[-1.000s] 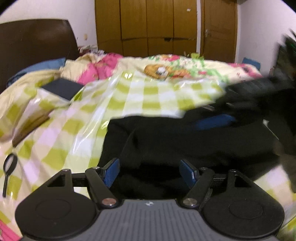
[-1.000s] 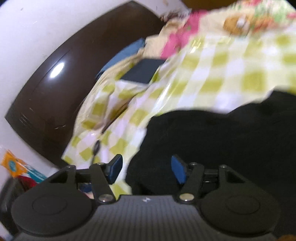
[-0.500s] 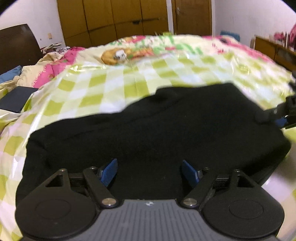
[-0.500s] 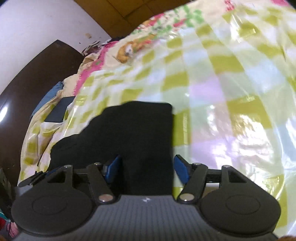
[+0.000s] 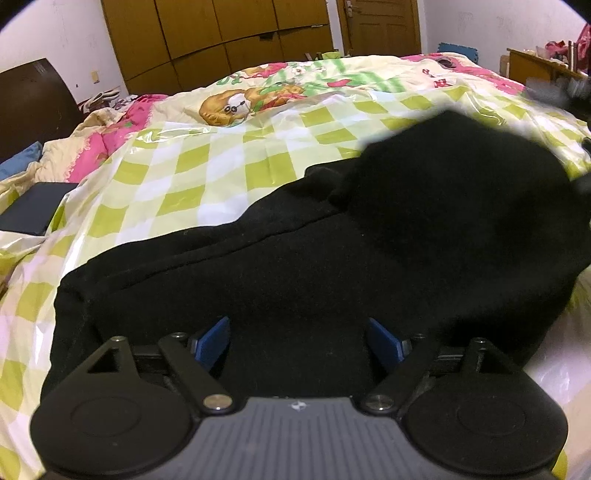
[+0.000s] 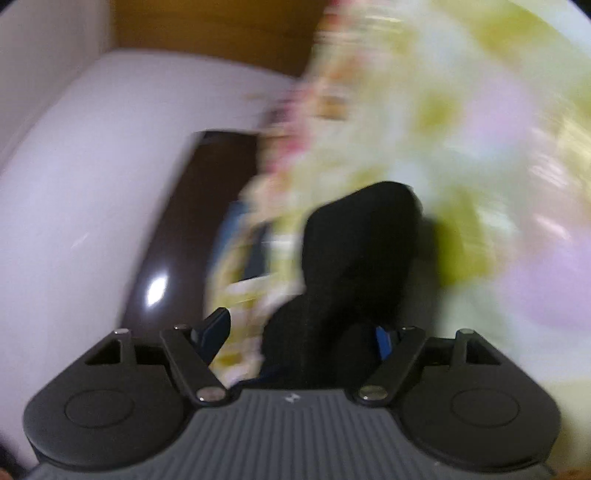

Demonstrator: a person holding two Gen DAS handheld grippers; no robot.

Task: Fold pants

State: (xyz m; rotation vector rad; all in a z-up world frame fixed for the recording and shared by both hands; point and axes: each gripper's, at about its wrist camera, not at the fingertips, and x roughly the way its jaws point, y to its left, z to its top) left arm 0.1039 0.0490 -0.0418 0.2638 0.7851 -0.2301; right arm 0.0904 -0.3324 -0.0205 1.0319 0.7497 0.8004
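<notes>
Left hand-held gripper (image 5: 297,343) sits low over the near edge of the black pants (image 5: 332,258), pitched down at them, jaws opening with both blue pads (image 5: 212,341) standing clear of the cloth on either side. Fabric lies between the pads but nothing pinches it, so I read this as a release: the layer has been set down and the tool is letting go.

Right hand-held gripper (image 6: 303,341) is also opening. Its view is heavily motion-blurred; a dark fold of the pants (image 6: 354,258) rises up between the pads, one pad (image 6: 214,326) well off the cloth, the other partly hidden behind it. Can't confirm contact on that hidden side, but the spread looks released, not clenched.

Pants lie flat across the near part of the bed, on the green-and-white checked plastic sheet (image 5: 207,173), doubled over: a seam line runs across the middle where one layer overlaps the other. Far right end bulges up and is blurred, likely where the right tool is.

Sheet likely gives a slick, clean surface for sliding cloth.

Further back: dark flat object (image 5: 29,212) at the left edge, cartoon-print quilt (image 5: 258,99), then wooden wardrobe (image 5: 221,33).
</notes>
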